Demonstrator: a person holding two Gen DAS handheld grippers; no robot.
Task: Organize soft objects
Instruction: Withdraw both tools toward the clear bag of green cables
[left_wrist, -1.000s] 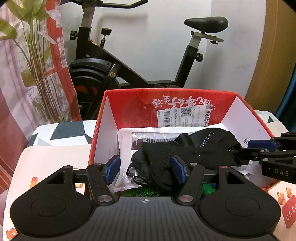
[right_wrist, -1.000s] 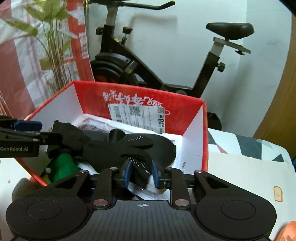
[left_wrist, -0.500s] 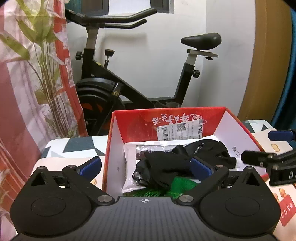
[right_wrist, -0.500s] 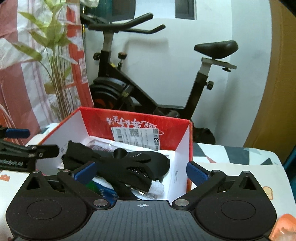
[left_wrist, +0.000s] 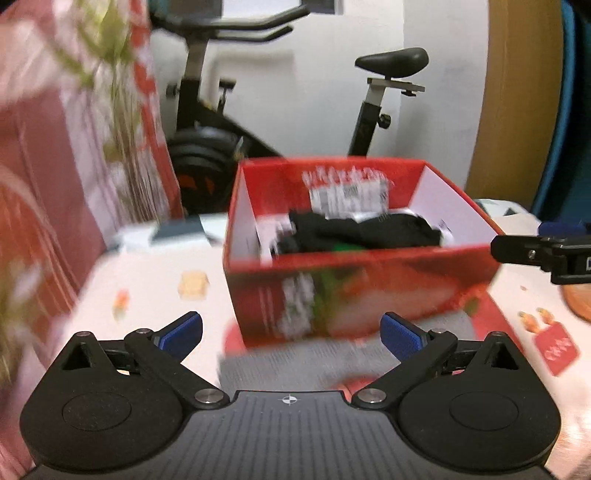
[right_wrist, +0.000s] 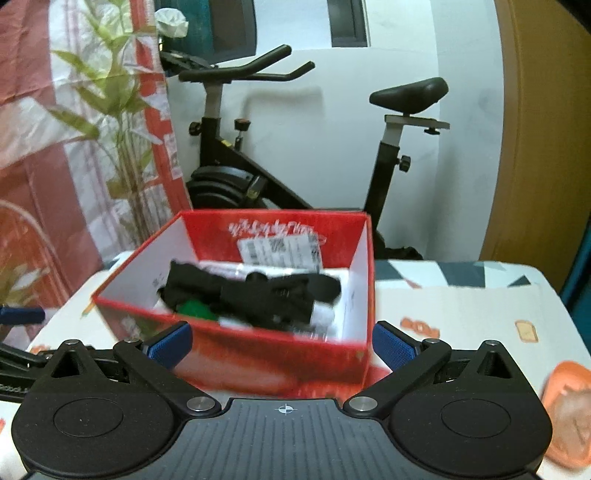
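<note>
Desk (right_wrist: 461, 314) carrying red box (right_wrist: 258, 354) | left tool (left_wrist: 291, 332), right tool (right_wrist: 282, 341): jaws standing apart, gripping nothing | black garment (right_wrist: 258, 295) lying inside box, ahead of both | handling: light, limp, sagging; pinch bunched middle fold.

The red box (right_wrist: 258, 354) looks like glossy printed cardboard outside, with plain matt white card inside and a paper label (right_wrist: 280, 250) stuck on its far wall. The black garment (right_wrist: 258, 291) heaped in it is soft matt knit cloth; something green (right_wrist: 194, 308) under it is too blurred to judge. The surface (right_wrist: 461, 314) wears a smooth printed covering, cloth or plastic I cannot tell. Both tools are matt black plastic with ribbed bodies and shiny metal pivot pins; their fingers (right_wrist: 170, 341) carry finely textured blue pads. At upper right of the frame, the exercise bike (right_wrist: 406, 96) has a smooth matt saddle.
</note>
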